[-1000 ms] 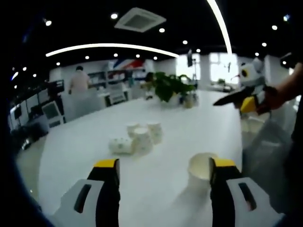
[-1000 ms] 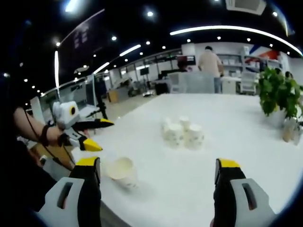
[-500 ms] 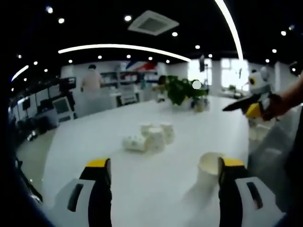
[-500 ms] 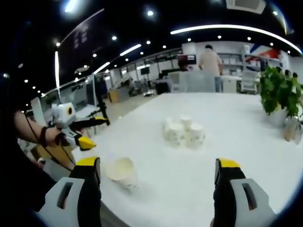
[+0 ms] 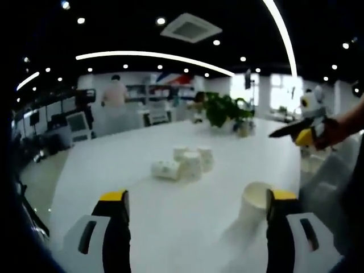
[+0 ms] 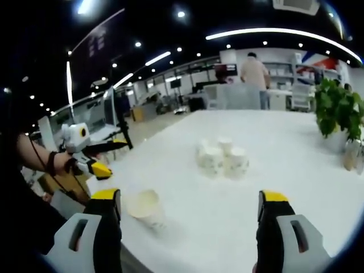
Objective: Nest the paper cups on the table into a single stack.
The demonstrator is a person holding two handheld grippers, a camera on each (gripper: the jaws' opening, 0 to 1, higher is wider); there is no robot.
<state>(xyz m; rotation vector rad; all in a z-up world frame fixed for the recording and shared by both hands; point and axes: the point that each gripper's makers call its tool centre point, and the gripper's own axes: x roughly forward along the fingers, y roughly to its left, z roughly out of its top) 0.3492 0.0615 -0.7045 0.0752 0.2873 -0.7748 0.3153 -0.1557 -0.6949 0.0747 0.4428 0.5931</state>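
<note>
Since no cup sits inside another, nesting looks not begun: a cluster of cups [image 5: 185,165] stands mid-desk [image 5: 114,170], one tipped on its side, far ahead of both tools. A lone cup [image 5: 254,202] stands just beside the left tool's [image 5: 196,199] right jaw. Left tool and right tool [image 6: 190,199] gape open, empty.

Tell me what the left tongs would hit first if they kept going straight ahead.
Probably the cluster of paper cups mid-table, roughly centred between the open left tongs. The lone upright cup sits nearer, close to one jaw, and might get clipped; depth is unclear.
</note>
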